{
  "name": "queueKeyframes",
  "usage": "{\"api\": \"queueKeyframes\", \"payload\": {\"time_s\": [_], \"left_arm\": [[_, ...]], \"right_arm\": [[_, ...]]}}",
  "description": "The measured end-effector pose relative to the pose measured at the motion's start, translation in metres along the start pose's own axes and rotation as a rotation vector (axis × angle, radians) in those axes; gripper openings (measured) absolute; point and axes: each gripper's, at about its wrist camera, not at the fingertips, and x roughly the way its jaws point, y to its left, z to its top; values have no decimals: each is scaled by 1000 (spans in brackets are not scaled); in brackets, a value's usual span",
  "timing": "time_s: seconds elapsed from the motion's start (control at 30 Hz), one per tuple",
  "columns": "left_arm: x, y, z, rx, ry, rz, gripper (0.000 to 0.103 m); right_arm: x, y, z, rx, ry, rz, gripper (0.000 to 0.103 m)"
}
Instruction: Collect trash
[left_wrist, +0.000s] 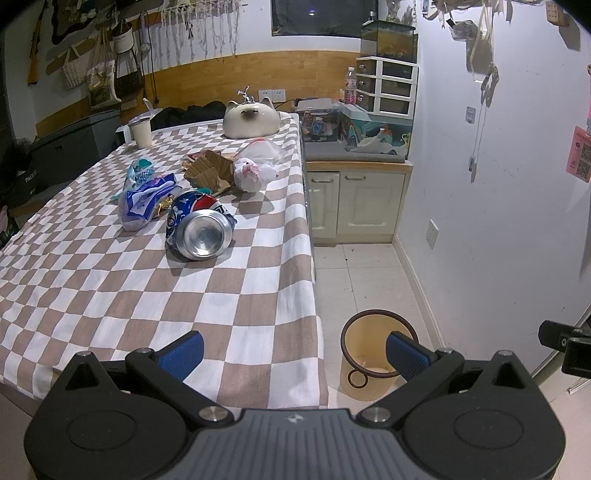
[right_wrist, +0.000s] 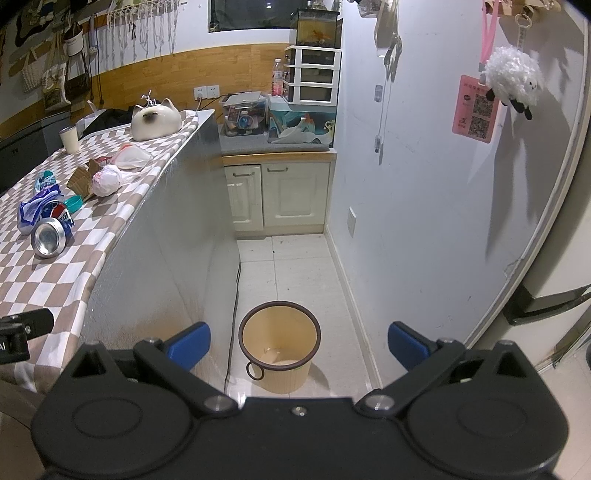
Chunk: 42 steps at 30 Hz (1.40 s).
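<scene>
Left wrist view
Left gripper (left_wrist: 294, 350): nearest the lens, fingers spread wide, holding nothing, over the near table edge.
Table (left_wrist: 110, 295): checked cloth, bare on the near half.
Can (left_wrist: 201, 230): on its side mid-table, base toward the camera, dented.
Wrapper (left_wrist: 144, 201): blue and white, crumpled, just left of the can and touching it.
Cardboard (left_wrist: 208, 171): torn pieces behind the can.
Bag (left_wrist: 251, 173): white knotted plastic, beside the cardboard.
Bin (left_wrist: 373, 354): on the floor, right of the table, looks empty.

Right wrist view
Right gripper (right_wrist: 299, 347): fingers spread wide, empty, hanging above the bin (right_wrist: 279, 343).
Trash: all at far left on the table (right_wrist: 55, 280); can (right_wrist: 50, 238) closest.

Handling (judgement)
Can: light, thin-walled, slick, likely to roll; take it across the body, not the rim.
Wrapper, bag: soft and nearly weightless; pinch a bunched fold or the knot.
Cardboard: stiff but loose pieces; grip one edge, piece by piece.
</scene>
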Motion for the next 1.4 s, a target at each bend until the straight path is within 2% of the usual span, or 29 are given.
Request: {"api": "queueKeyframes", "payload": {"time_s": [1.07, 1.4], "left_arm": [[-3, -3, 2, 2, -9, -3, 103], [20, 5, 9, -4, -1, 15, 103]], "right_arm": [[-1, -2, 1, -1, -3, 2, 103], [17, 3, 7, 3, -3, 7, 103]]}}
